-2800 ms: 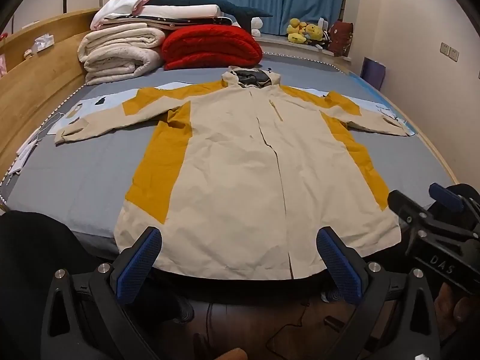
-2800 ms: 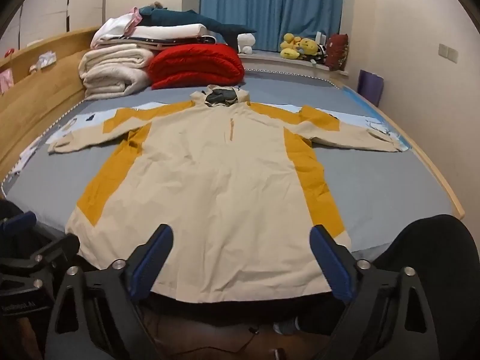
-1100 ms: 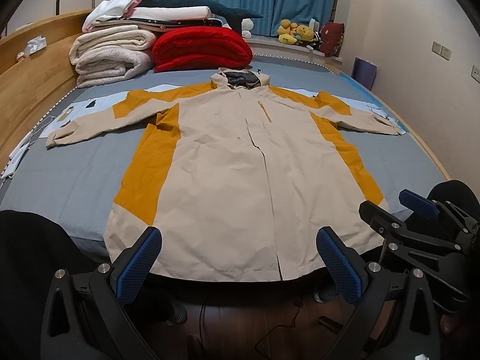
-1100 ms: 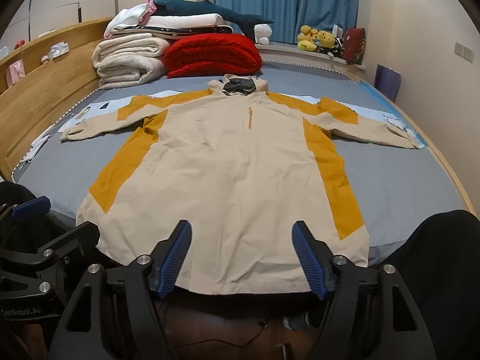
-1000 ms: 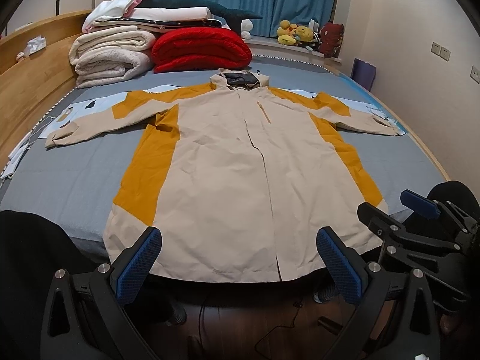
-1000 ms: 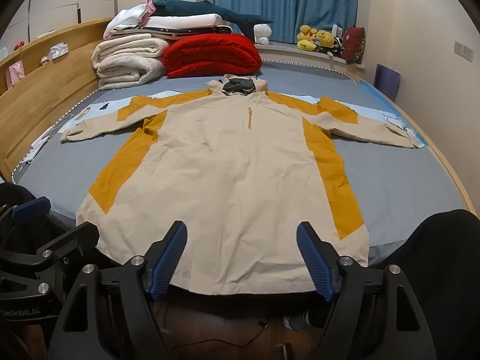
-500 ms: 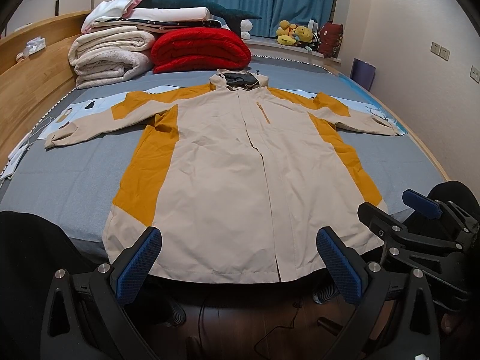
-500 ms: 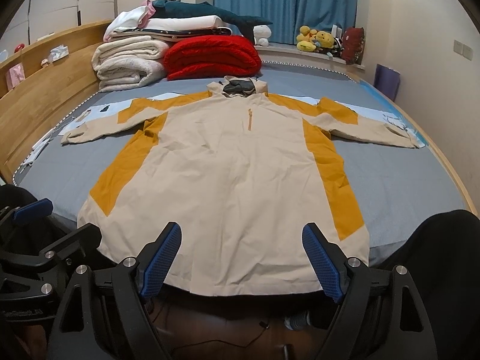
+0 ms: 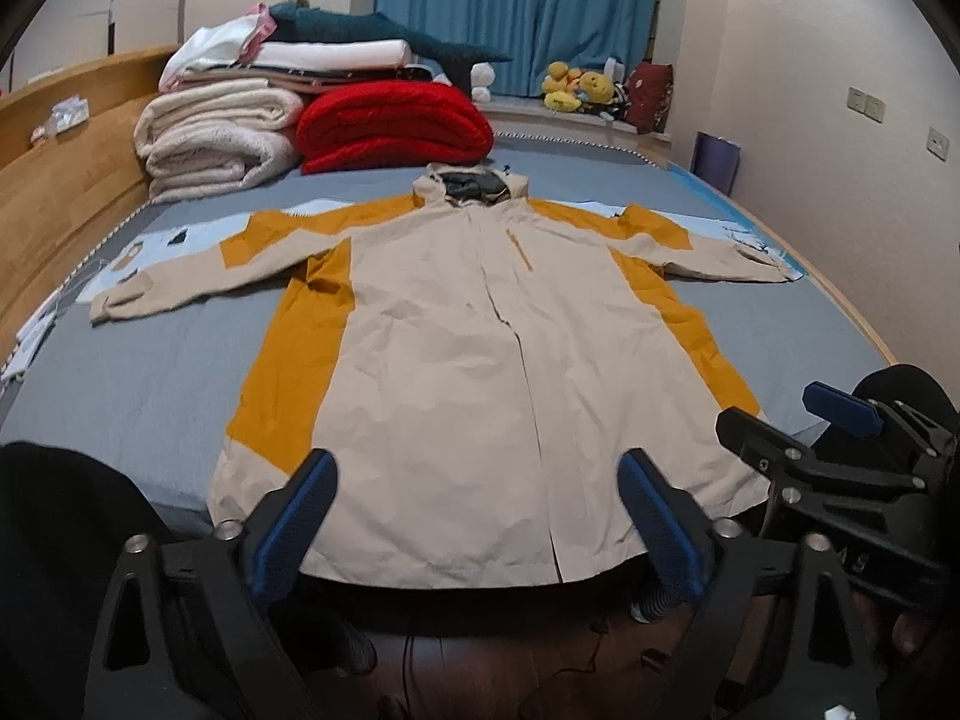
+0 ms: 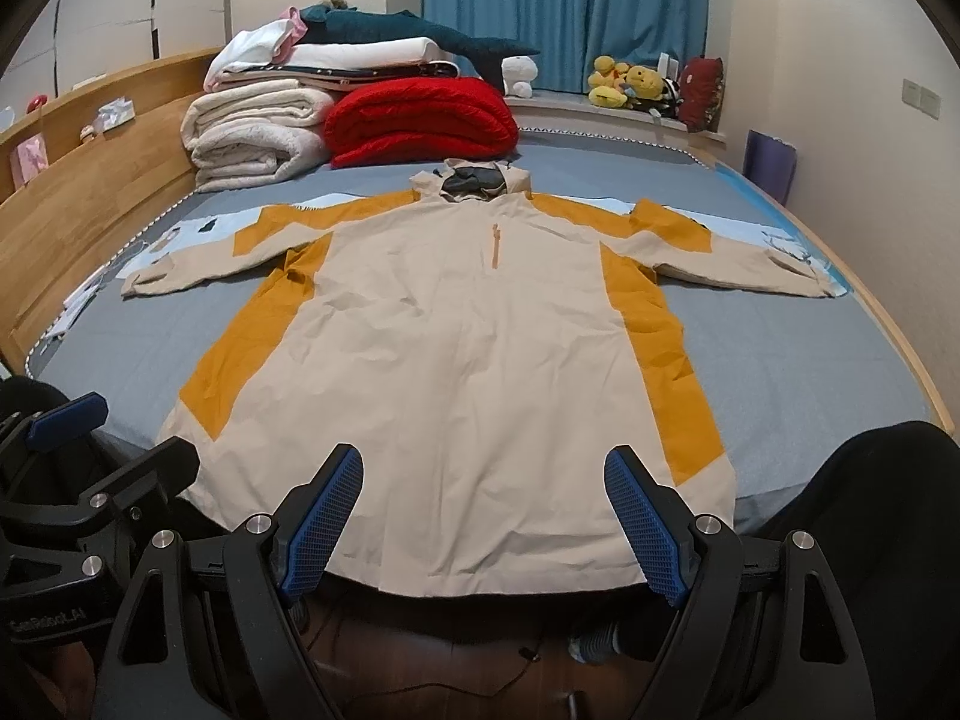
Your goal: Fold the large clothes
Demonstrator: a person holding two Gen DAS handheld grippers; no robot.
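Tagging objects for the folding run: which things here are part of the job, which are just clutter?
Job: jacket spread flat on bed; left gripper and right gripper, both open.

Clutter: red quilt, white blankets, plush toys, curtain.

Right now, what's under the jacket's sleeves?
Pale blue printed cloth or paper sticks out from beneath both sleeves of the jacket, lying on the grey bedsheet. How far it runs under the jacket is hidden, as is anything else beneath it.

Folded bedding [image 10: 360,120] blocks headboard end; grey sheet [image 10: 810,360] beside jacket [image 10: 468,348] open.
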